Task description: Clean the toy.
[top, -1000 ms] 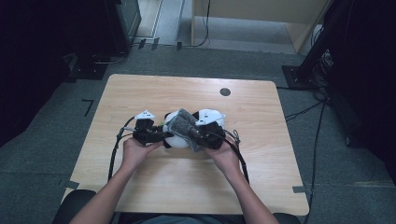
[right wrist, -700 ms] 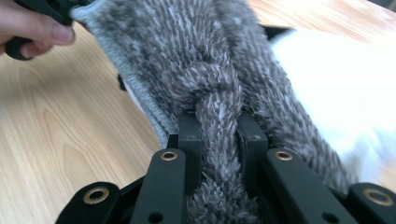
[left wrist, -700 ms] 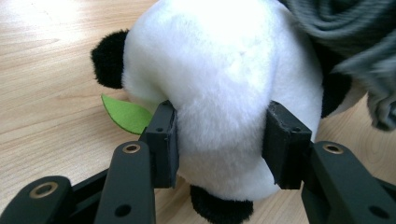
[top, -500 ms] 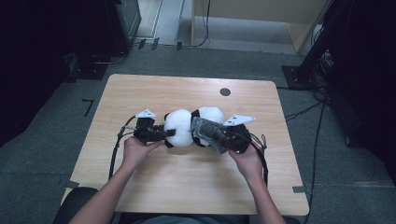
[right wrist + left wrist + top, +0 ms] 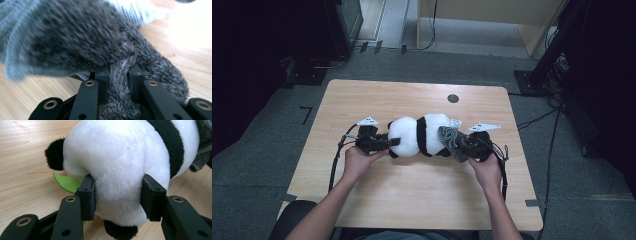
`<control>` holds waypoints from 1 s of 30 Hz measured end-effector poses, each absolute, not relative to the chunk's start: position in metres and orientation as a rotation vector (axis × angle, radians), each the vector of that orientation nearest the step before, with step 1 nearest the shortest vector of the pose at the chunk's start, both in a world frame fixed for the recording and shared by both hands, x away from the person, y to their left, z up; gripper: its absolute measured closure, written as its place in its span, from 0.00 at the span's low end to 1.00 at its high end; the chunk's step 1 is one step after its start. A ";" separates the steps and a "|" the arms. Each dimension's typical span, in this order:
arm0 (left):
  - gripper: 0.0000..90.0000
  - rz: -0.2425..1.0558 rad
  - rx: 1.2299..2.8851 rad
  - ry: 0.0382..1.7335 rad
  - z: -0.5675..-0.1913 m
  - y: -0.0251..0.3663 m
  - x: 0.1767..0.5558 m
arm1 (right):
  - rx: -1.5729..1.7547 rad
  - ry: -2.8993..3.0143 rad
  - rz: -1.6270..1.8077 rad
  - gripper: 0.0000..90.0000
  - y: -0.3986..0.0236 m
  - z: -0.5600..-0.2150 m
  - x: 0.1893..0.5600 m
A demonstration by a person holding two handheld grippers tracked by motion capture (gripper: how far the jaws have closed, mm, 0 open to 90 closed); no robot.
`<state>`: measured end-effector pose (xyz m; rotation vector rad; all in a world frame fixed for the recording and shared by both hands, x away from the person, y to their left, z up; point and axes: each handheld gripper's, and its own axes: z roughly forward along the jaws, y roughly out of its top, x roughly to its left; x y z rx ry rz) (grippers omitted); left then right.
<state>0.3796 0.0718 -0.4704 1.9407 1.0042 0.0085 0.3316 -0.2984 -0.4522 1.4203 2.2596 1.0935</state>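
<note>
White-and-black plush panda [image 5: 419, 135] lies on its side, frame centre, on wooden table [image 5: 412, 200]; green leaf [image 5: 67, 183] beneath. One panda, one grey fuzzy cloth [image 5: 450, 141] at its right end. Left gripper [image 5: 384, 143] clamped on panda; right gripper [image 5: 462, 148] clamped on cloth.

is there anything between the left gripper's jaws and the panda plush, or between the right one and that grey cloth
Nothing visible. The left gripper has its pads pressed straight into the white fur of the panda plush; a green leaf sits off to one side. The right gripper pinches a fold of the grey cloth directly.
</note>
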 end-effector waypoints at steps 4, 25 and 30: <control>0.59 0.007 1.936 1.004 -0.471 0.072 0.380 | 1.457 2.255 1.108 0.85 -0.302 -0.458 0.336; 0.60 0.012 1.928 1.003 -0.470 0.072 0.377 | 1.210 2.176 1.288 0.85 -0.258 -0.387 0.324; 0.60 0.013 1.923 1.006 -0.470 0.072 0.377 | 1.127 2.265 1.258 0.85 -0.214 -0.395 0.331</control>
